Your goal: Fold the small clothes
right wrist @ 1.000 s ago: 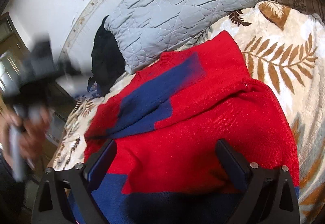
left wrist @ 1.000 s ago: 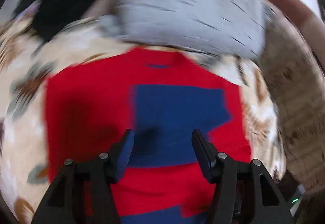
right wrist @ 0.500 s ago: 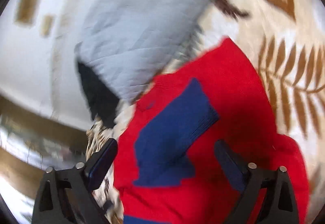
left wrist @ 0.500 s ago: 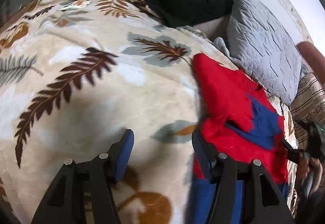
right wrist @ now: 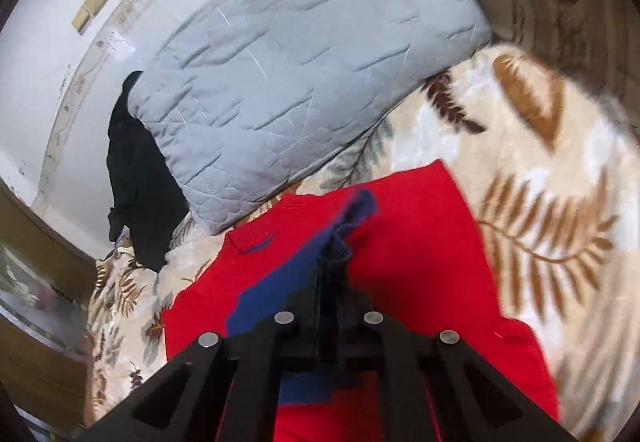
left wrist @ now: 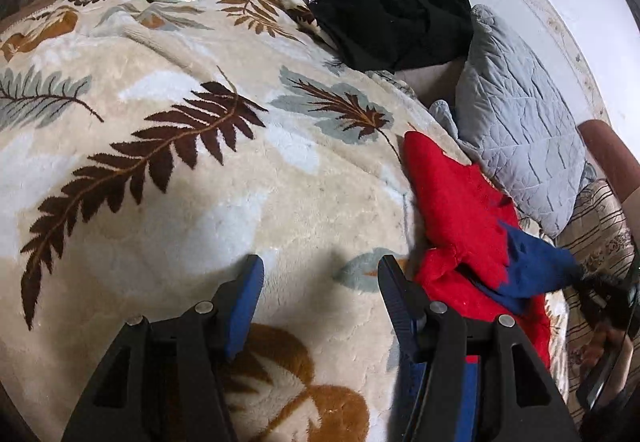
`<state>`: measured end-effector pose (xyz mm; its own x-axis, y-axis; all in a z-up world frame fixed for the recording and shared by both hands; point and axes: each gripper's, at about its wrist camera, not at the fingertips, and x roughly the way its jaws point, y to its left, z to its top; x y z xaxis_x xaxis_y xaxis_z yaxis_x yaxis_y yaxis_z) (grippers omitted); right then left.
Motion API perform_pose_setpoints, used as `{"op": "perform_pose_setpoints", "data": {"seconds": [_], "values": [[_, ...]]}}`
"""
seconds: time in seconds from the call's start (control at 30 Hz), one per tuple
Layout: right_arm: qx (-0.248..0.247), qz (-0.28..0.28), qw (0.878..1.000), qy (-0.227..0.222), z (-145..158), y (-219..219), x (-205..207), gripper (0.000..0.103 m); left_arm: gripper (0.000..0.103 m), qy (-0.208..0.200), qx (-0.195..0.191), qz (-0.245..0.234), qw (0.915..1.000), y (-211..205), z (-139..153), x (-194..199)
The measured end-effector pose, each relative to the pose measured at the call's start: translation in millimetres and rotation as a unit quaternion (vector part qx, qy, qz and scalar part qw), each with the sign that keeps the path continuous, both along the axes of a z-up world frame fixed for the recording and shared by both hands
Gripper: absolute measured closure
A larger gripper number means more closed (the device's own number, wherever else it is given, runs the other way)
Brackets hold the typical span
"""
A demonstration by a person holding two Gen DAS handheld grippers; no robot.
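Note:
A red and blue knit sweater (right wrist: 420, 242) lies on a leaf-patterned blanket (left wrist: 200, 201). My right gripper (right wrist: 330, 262) is shut on the sweater's blue part and lifts a fold of it. In the left wrist view the sweater (left wrist: 460, 201) lies at the right, its blue part (left wrist: 532, 270) pulled up toward the right gripper (left wrist: 600, 290). My left gripper (left wrist: 320, 294) is open and empty, low over bare blanket to the left of the sweater.
A grey quilted pillow (right wrist: 300, 81) lies just behind the sweater against the white wall. A black garment (left wrist: 392, 1) is heaped at the head of the bed. A striped cover (left wrist: 600, 226) lies to the right.
My right gripper closed on the sweater's blue part and raised it. My left gripper swung off the sweater to bare blanket on its left and stays open.

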<state>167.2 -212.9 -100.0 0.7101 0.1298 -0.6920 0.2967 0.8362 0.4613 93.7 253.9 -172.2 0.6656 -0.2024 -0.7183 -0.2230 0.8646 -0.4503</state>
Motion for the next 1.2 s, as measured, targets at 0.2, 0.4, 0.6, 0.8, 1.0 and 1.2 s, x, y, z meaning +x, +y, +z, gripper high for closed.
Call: {"op": "perform_pose_setpoints", "data": {"seconds": [0.2,0.4,0.6,0.8,1.0,1.2], "values": [[0.074,0.025,0.993,0.085,-78.3,-22.1,-7.3,0.086,0.039,-0.003,0.04,-0.017,0.9991,-9.4,1.5,-2.9],[0.095,0.008,0.995,0.001,-35.9,-33.4,-47.0,0.022,0.036,-0.006,0.067,-0.024,0.9975,-16.8,-0.9,-2.2],[0.151,0.078,0.984,-0.048,-22.3,-18.6,-20.8,0.022,0.031,-0.01,0.072,-0.033,0.9968,-19.2,-3.6,-2.2],[0.17,0.052,0.984,0.013,-68.8,-34.3,-20.6,0.03,0.031,0.0,0.077,-0.032,0.9965,-23.0,10.4,-14.7],[0.111,0.074,0.991,0.01,-54.7,-28.6,-53.2,0.024,0.031,-0.017,0.044,-0.029,0.9985,-24.8,38.0,-62.1],[0.088,0.12,0.988,-0.036,-33.1,-18.8,-129.4,0.024,0.031,-0.041,0.041,-0.012,0.9982,-23.2,61.3,-108.4]]}}
